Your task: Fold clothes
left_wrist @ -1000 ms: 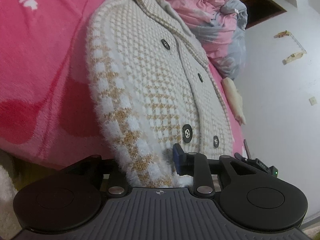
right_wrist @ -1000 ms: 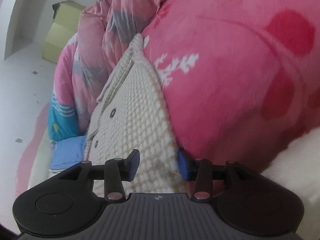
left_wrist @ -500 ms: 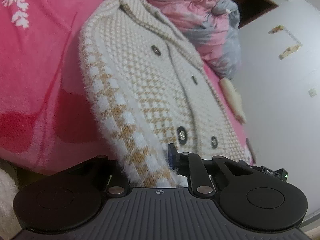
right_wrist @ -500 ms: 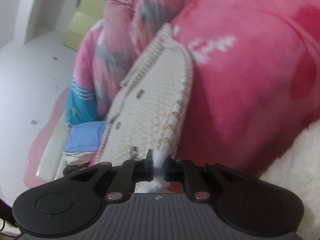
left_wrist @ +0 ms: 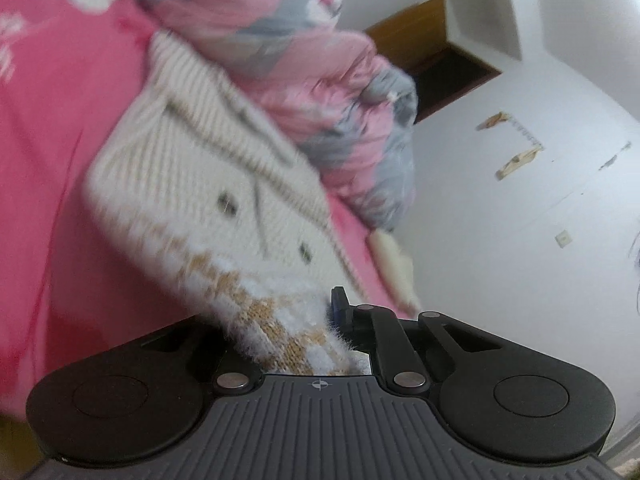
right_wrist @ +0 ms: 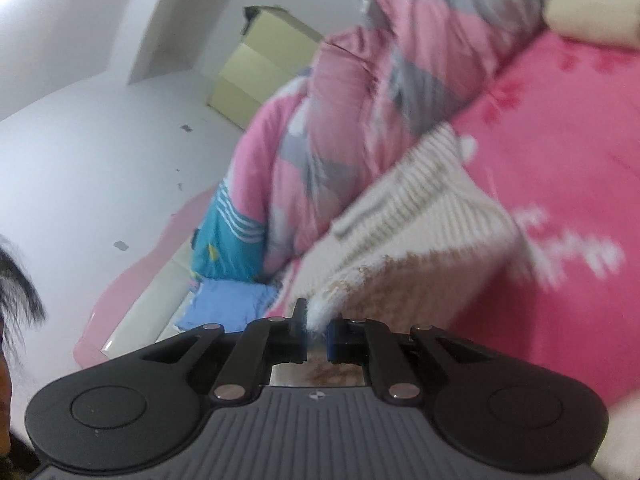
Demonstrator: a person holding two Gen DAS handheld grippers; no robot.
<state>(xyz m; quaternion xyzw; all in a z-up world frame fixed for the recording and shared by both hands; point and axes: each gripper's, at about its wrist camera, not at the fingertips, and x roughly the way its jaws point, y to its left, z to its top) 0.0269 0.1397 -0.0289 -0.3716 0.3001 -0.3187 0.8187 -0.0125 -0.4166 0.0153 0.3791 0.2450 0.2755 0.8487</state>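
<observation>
While both jaws pinch its fuzzy hem, left gripper [left_wrist: 316, 332] and right gripper [right_wrist: 316, 330] each clamp a bottom corner | cardigan [left_wrist: 208, 184] runs lengthwise away toward its collar | lies on pink blanket [left_wrist: 60, 160] | fold goes forward.

Cardigan [left_wrist: 208, 184] spread on blanket [left_wrist: 52, 168] over bed, near hem raised off it. Quilt [left_wrist: 320, 92] heaped behind cardigan collar, toward wall [left_wrist: 520, 208]. Hem corner pinched at left gripper [left_wrist: 304, 332]; other hem corner pinched at right gripper [right_wrist: 316, 324]. Folded clothes [right_wrist: 228, 300] stacked at bed edge, left of cardigan in right wrist view. Box [right_wrist: 256, 72] set behind quilt, by wall.
</observation>
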